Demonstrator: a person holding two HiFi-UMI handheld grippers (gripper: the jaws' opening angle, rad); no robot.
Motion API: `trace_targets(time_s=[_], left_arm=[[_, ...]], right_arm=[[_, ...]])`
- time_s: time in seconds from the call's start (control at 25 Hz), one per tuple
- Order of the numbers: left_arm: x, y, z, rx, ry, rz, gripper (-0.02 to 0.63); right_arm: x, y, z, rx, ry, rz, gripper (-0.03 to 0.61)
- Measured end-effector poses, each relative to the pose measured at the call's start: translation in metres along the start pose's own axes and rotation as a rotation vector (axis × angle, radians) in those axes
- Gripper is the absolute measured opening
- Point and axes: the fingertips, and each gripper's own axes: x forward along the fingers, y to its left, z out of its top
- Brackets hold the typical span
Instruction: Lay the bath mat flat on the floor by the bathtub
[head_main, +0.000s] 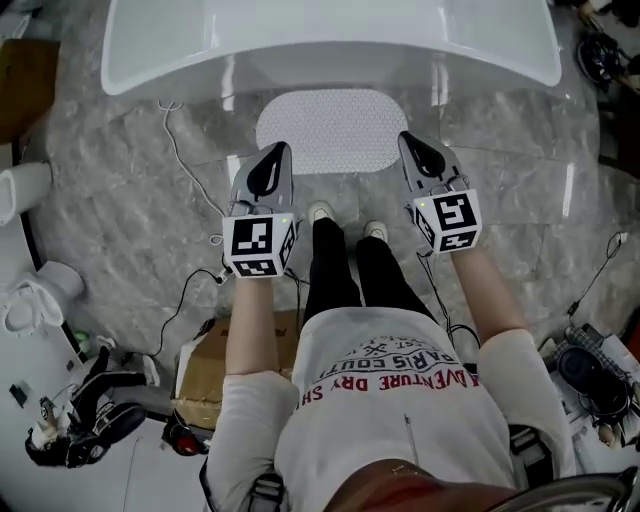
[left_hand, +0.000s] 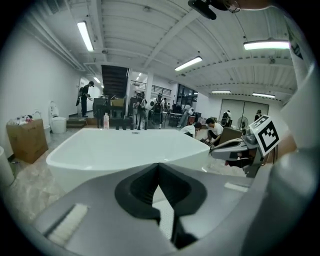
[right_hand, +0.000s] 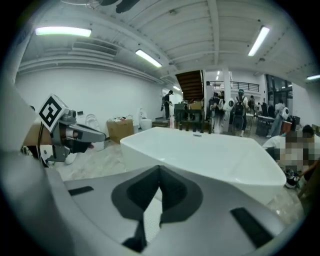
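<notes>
Risk of rucking: bath mat (head_main: 332, 131) lies flat on the floor (head_main: 130, 190) just beside the bathtub (head_main: 330, 40), left gripper (head_main: 281, 149) and right gripper (head_main: 407, 138) each closed tip to tip and holding nothing, so a shoe (head_main: 320, 212) or dipped jaw tip catching its near edge could fold it.
</notes>
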Motion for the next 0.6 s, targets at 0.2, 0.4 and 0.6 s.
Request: trace_targets(time_s=[0.2,0.4,0.6], left_arm=[[-0.063,-0.013,0.099,0.044,-0.074,-0.007,0.011],[-0.116,-0.025,0.172,0.065,-0.166,-0.011,0.011],[-0.152,-0.046,0.218,0.091,-0.267,-0.018,0.011]], right_arm=[[-0.061,0.007,0.099,-0.027,-0.124,-0.017,0.009],[-0.107,0.027,0.172,-0.061,-0.208,-0.024,0.009],[-0.145,0.033,0.219,-0.069,-0.315,-0.031,0.009]])
